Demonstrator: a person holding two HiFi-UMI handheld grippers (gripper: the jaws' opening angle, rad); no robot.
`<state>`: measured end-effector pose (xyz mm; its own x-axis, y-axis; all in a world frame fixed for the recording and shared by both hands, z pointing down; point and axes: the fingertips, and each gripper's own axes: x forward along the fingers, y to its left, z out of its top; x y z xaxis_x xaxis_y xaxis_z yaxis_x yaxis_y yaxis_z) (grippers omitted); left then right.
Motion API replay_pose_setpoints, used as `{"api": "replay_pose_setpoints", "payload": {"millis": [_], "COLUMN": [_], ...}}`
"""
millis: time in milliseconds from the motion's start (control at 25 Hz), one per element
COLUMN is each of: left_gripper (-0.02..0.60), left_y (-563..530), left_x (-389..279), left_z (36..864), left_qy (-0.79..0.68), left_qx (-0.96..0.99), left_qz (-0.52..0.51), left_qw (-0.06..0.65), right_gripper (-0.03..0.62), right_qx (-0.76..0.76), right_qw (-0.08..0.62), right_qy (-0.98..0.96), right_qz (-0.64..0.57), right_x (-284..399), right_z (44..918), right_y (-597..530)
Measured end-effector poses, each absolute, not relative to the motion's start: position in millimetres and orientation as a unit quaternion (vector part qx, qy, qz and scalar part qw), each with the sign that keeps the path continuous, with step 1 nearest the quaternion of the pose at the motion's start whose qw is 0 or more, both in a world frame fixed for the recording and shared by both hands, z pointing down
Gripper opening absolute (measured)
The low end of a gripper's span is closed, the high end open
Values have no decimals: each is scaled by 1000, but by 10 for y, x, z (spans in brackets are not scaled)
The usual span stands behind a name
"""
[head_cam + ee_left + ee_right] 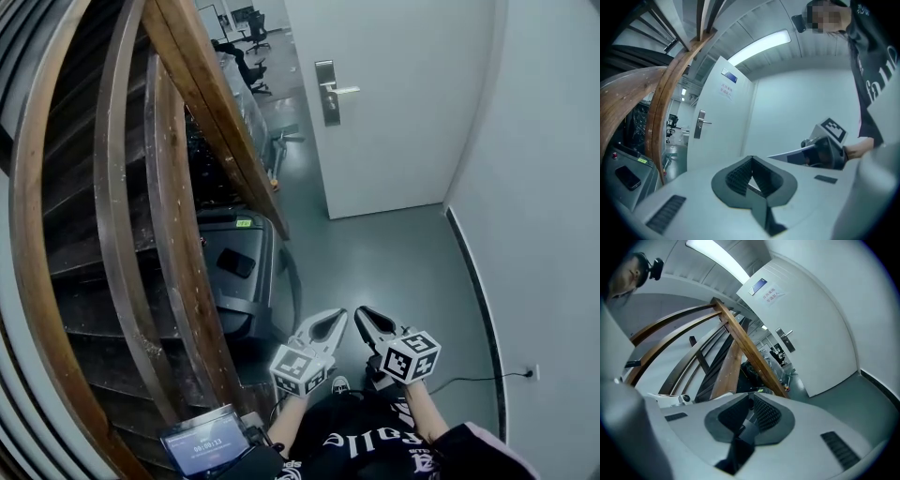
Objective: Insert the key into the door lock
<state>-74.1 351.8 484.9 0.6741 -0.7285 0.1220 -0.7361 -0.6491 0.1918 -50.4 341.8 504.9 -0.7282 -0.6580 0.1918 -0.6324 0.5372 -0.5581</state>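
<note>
Left tool [336, 321] and right tool [364, 316] side by side, low and near, above grey floor [394, 272], jaws of each closed tip to tip, gripping nothing. Door lock [328, 94] far ahead on white door [403, 122], well apart from both.

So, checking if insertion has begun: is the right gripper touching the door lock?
Apart. The head view shows the right gripper low in the frame, with a wide stretch of floor between it and the door lock.

Left tongs [337, 318] and right tongs [363, 314] side by side, jaws together.
</note>
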Motion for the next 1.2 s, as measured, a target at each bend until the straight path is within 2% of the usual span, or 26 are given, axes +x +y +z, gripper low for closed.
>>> {"api": "replay_pose_setpoints", "payload": {"millis": [520, 1200], "left_gripper": [5, 5], "left_y": [3821, 3682], "left_x": [-746, -343], "left_z": [4763, 4647], "left_qy": [-390, -408], "left_qx": [914, 906], "left_qz": [3, -10], "left_qw": [114, 111], "right_gripper": [46, 46], "right_qx": [-383, -366], "right_qw": [17, 16], "right_qy": [877, 887], "right_qz": [-290, -280], "right_x": [-487, -77], "right_z": [4950, 4836], "right_y": [3751, 3605]}}
